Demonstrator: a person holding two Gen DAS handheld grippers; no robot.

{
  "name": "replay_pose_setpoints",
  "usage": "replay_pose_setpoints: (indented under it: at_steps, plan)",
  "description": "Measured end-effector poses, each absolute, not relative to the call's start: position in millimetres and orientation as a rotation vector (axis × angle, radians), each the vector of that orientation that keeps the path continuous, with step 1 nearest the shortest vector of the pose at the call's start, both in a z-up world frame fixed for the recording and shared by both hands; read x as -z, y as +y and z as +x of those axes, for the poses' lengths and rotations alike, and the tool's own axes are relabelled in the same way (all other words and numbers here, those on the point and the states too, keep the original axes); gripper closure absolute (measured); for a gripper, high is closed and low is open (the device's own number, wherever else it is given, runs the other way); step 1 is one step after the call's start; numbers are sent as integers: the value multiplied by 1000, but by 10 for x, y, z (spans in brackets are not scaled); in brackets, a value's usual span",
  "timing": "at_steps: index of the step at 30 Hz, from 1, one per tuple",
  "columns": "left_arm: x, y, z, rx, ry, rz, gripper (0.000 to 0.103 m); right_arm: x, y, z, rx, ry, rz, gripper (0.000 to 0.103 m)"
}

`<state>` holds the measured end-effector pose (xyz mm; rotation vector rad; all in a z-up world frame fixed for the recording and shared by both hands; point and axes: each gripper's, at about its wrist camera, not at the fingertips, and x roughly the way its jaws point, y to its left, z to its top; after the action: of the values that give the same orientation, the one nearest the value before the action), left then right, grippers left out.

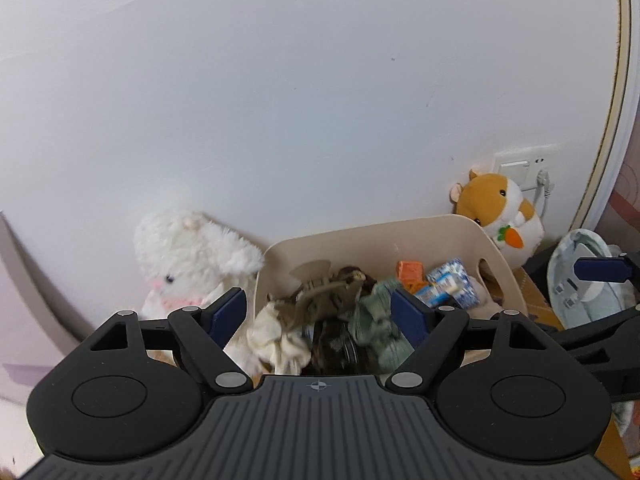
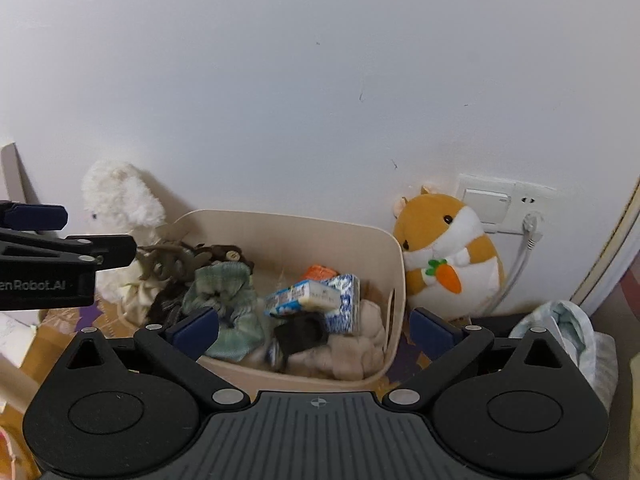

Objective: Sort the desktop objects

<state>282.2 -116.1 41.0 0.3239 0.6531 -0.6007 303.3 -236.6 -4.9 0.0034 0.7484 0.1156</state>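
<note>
Bin [image 2: 394, 264] count: one, beige, against the wall between two plush toys, a white rabbit [image 2: 120, 200] and an orange hamster [image 2: 448, 248]. Inside: one green scrunchie [image 2: 228, 300], one blue-white packet [image 2: 316, 300]. Both hand-held grippers, left [image 1: 318, 312] and right [image 2: 314, 326], spread wide, grasping nothing.

Left claw [image 1: 318, 312] and right claw [image 2: 314, 328] both spread wide, empty

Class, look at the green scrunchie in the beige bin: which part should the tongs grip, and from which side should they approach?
Grip the raised, bunched top fold of the green scrunchie, coming from above. It lies on top of the pile inside the beige bin, whose walls block a side approach, and its ruffled fabric offers a soft ridge to pinch.
</note>
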Motion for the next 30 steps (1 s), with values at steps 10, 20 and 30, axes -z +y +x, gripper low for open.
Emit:
replay_pose_setpoints:
  at_steps: [10,20,30]
  plan:
    - [-871,-723,2066,594,687,267,22,-496,-2542,2258,-135,729,-25,0]
    - [-1121,-278,1296,633,697,236,22,-804,-2717,1377,-148,681,30,0]
    - [-1235,108,711,647,701,214,22,-970,-2790,593,-154,631,-22,0]
